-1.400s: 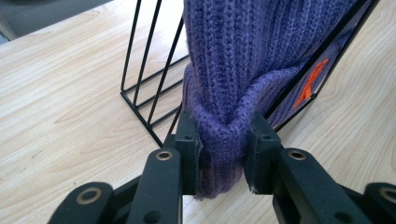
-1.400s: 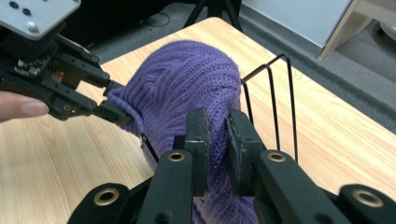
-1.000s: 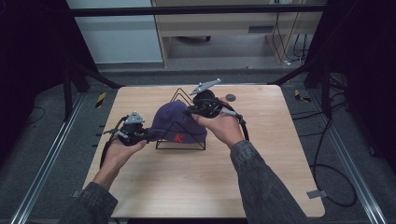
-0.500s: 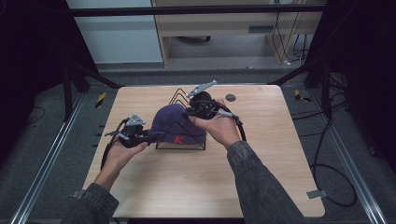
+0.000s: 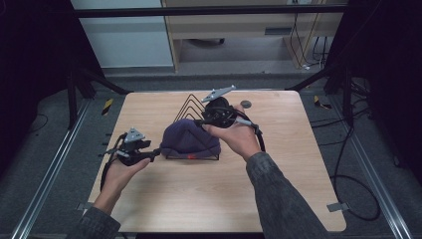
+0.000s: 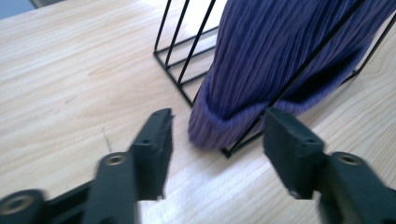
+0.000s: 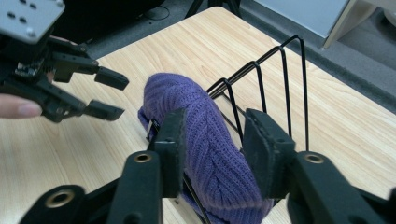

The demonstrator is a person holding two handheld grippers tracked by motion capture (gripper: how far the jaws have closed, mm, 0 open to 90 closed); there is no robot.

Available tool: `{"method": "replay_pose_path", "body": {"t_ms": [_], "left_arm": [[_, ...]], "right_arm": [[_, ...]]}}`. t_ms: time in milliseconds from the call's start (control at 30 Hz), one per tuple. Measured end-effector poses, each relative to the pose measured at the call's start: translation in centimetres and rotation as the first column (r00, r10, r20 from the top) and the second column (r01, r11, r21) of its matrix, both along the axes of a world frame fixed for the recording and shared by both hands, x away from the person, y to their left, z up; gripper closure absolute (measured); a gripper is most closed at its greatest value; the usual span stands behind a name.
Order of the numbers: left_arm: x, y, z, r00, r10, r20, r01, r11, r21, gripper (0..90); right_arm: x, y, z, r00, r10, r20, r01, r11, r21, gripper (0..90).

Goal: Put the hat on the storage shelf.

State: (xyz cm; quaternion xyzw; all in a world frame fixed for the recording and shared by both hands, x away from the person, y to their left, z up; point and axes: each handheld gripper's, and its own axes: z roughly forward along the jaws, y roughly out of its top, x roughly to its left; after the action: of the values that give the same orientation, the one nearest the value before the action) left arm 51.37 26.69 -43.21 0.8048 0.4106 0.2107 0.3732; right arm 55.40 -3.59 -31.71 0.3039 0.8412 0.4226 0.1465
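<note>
1. Beanie (image 5: 190, 139): the purple knitted hat is draped over the front wires of the black wire rack (image 5: 191, 107), near the middle of the table (image 5: 209, 199). Its ribbed cuff hangs down at the rack's lower edge, at the base wire.

2. Your right gripper (image 5: 199, 122) sits at about 1 o'clock from the beanie, over its top. In the right gripper view the jaws straddle the knit and a rack wire. A gap shows beside the right-hand pad (image 7: 264, 156), while the left-hand pad lies close against the wool; whether it touches you cannot tell. These jaws have just been opening, so read them as parted, with no firm pinch on the hat.

3. Your left gripper (image 5: 157, 153) lies at about 9 o'clock from the beanie, just beside its cuff. In the left gripper view both pads stand apart with bare table between them, and the cuff and the rack's corner wire sit just beyond the tips. These jaws too have just been opening, and they hold nothing.

4. Outward from there, a small dark round disc (image 5: 246, 104) lies at about 1 o'clock, near the table's far edge, well apart from the rack.
</note>
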Motion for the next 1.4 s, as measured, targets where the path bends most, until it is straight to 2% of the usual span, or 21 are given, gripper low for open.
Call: {"method": "replay_pose_path", "body": {"t_ms": [100,200,367,567,833,1167,1300,1400], "left_arm": [[-1.0,0.4,-0.5,0.9997,0.022,0.008,-0.022,0.9997,-0.005,29.0],[-1.7,0.9,-1.3,0.9991,0.040,-0.010,-0.040,0.9989,-0.024,19.7],[-1.8,1.5,-2.7,0.9973,0.053,-0.050,-0.053,0.9986,0.006,9.3],[-1.7,1.8,-3.6,0.9957,0.059,-0.071,-0.058,0.9982,0.017,6.2],[-1.5,2.6,-4.4,0.9902,0.088,-0.108,-0.082,0.9950,0.057,6.3],[-1.3,2.9,-4.9,0.9870,0.092,-0.132,-0.082,0.9938,0.075,6.3],[-1.2,2.8,-5.0,0.9864,0.091,-0.137,-0.080,0.9935,0.081,6.3],[-1.3,2.6,-5.2,0.9857,0.092,-0.141,-0.080,0.9930,0.087,6.4]], "right_arm": [[-0.4,0.0,0.3,0.9998,-0.006,0.018,0.006,1.000,0.003,50.7],[-0.8,-0.1,0.5,0.9992,-0.022,0.033,0.022,1.000,-0.003,41.5],[-1.3,-0.6,0.7,0.9969,-0.057,0.054,0.057,0.998,-0.001,31.6],[-1.8,-1.7,0.8,0.9946,-0.089,0.052,0.089,0.996,0.012,22.0],[-2.8,-4.6,0.7,0.9883,-0.138,0.065,0.136,0.990,0.027,13.7],[-3.8,-9.1,-1.5,0.9769,-0.207,0.053,0.205,0.978,0.048,12.0],[-4.6,-11.0,-3.7,0.9712,-0.235,0.041,0.233,0.971,0.049,11.6],[-5.0,-12.4,-5.4,0.9636,-0.267,0.019,0.265,0.963,0.056,11.6]]}}
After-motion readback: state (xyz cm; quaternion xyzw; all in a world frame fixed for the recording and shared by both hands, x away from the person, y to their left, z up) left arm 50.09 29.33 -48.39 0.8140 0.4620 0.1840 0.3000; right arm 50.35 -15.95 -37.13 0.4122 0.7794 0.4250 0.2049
